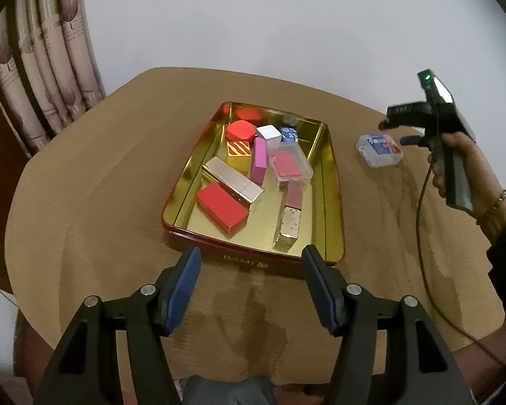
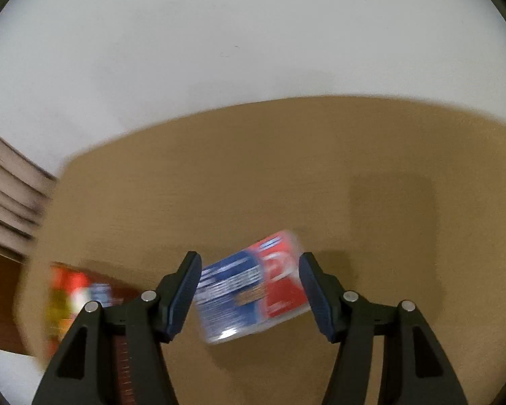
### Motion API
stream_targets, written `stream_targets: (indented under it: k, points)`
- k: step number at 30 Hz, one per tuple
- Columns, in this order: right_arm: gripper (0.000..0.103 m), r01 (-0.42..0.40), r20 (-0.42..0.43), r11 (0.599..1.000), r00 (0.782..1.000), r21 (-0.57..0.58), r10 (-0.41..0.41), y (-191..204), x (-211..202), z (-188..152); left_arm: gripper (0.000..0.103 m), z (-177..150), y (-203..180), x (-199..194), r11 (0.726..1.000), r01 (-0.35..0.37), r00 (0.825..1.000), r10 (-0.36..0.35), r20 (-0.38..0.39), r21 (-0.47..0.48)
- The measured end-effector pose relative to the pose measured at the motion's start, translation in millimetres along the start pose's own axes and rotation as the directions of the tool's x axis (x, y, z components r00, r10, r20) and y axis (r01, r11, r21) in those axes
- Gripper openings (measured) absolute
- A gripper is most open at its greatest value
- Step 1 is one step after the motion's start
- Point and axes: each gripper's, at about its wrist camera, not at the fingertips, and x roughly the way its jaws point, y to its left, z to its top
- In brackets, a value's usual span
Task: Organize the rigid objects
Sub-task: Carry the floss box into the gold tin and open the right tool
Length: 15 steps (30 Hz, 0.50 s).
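Left hand-held gripper [image 1: 249,260] nearest lens, jaws spread, empty, over desk [image 1: 84,202] short of tin's near wall. Tin [image 1: 334,202] holds assorted small boxes. Right hand-held gripper [image 2: 249,266] jaws spread, straddling clear case [image 2: 253,287] on desk, pads not touching; view blurred. Step judged: collecting last stray item. Next: close on case, carry into tin.

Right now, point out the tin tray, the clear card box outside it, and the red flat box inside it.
tin tray [image 1: 253,263], left wrist view, near red wall.
clear card box [image 1: 379,148], left wrist view, lid centre.
red flat box [image 1: 222,208], left wrist view, top face.
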Motion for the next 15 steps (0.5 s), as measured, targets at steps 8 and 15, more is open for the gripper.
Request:
stream_targets:
  k: [8, 15]
  points:
    - [0.062, -0.002, -0.113, 0.984, 0.993, 0.176, 0.022, 3.7, 27.3, 13.8, 0.058, -1.2, -2.1, 5.5, 1.0, 0.007, 1.0, -0.007, -0.023, 0.001]
    - [0.062, 0.024, -0.244, 0.996, 0.969, -0.09, -0.045, 40.9, 42.9, -2.1, 0.058, -1.7, -1.5, 4.4, 1.0, 0.008, 0.999, -0.008, -0.032, -0.007]
